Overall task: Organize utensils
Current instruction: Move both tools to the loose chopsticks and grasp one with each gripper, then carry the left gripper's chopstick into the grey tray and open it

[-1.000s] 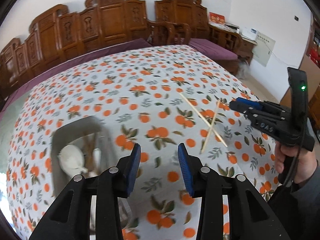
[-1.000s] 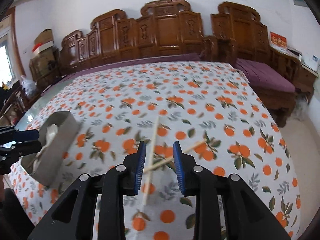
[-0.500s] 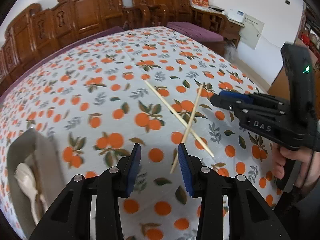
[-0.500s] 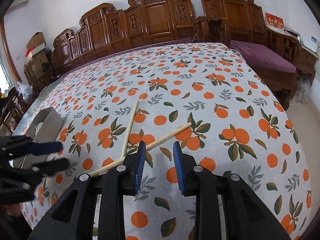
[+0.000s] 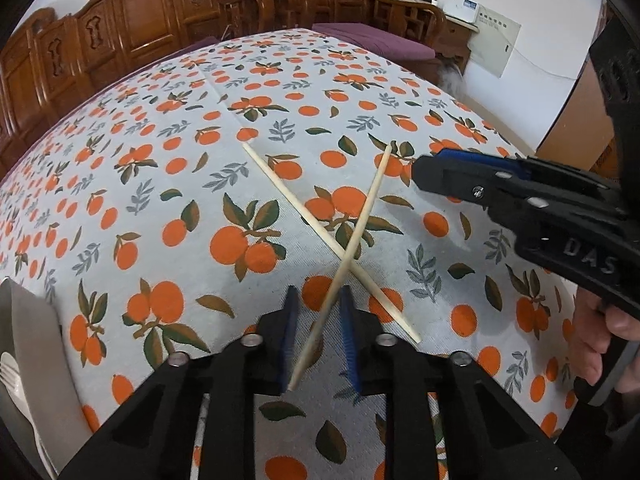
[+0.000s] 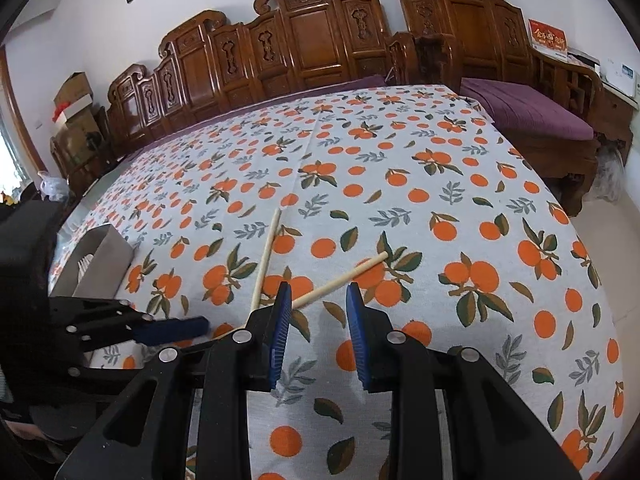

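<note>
Two pale wooden chopsticks lie crossed on the orange-print tablecloth (image 5: 240, 184). In the left wrist view my left gripper (image 5: 318, 304) is open with its blue pads on either side of the near end of the top chopstick (image 5: 360, 224); the other chopstick (image 5: 288, 196) runs under it. My right gripper (image 6: 316, 296) is open, low over the cloth, with the thick end of one chopstick (image 6: 344, 278) between its fingertips. It also shows in the left wrist view (image 5: 436, 172), to the right of the cross. The second chopstick (image 6: 266, 256) lies left of it.
A grey utensil box (image 6: 102, 260) with white plastic cutlery (image 5: 10, 368) stands at the table's left edge. Carved wooden benches with purple cushions (image 6: 528, 108) line the far and right sides of the table.
My left gripper has moved right and down from the box to the chopsticks, now straddling one. My right gripper has lowered and closed in on the chopsticks from the other side.
</note>
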Action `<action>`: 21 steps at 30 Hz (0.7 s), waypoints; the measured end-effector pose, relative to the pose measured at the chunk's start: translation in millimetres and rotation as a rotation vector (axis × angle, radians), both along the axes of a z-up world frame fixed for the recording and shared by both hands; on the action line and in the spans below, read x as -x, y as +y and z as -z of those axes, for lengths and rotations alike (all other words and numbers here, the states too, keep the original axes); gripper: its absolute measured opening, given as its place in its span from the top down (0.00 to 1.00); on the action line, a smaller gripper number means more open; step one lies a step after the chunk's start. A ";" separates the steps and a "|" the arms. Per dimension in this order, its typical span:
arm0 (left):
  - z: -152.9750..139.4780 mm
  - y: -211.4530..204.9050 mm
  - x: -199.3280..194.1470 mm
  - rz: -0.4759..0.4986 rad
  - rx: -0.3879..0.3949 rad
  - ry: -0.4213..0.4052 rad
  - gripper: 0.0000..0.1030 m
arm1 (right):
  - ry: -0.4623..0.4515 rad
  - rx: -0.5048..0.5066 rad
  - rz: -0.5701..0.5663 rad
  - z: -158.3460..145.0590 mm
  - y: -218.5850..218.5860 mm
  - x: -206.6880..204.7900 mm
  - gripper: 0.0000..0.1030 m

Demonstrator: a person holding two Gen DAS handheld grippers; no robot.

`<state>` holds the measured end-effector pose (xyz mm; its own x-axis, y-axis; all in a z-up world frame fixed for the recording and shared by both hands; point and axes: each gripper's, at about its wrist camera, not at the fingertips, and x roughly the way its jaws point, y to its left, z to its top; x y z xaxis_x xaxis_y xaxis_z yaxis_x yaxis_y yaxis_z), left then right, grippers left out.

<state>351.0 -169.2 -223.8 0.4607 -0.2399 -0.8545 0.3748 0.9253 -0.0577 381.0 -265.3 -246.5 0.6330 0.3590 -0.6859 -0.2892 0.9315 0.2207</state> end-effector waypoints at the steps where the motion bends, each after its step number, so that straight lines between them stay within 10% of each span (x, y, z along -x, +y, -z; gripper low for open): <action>1: 0.2 0.0 0.1 0.000 -0.003 -0.003 0.88 | -0.003 0.001 -0.003 -1.4 1.2 0.7 0.70; 21: -44.3 58.9 31.8 -0.126 0.024 -0.084 0.96 | 0.064 0.061 -0.109 16.2 51.3 -0.4 0.70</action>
<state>319.2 -110.3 -179.5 0.5581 -0.1956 -0.8064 0.2601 0.9641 -0.0538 381.4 -214.1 -262.6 0.5467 0.3798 -0.7462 -0.3766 0.9075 0.1860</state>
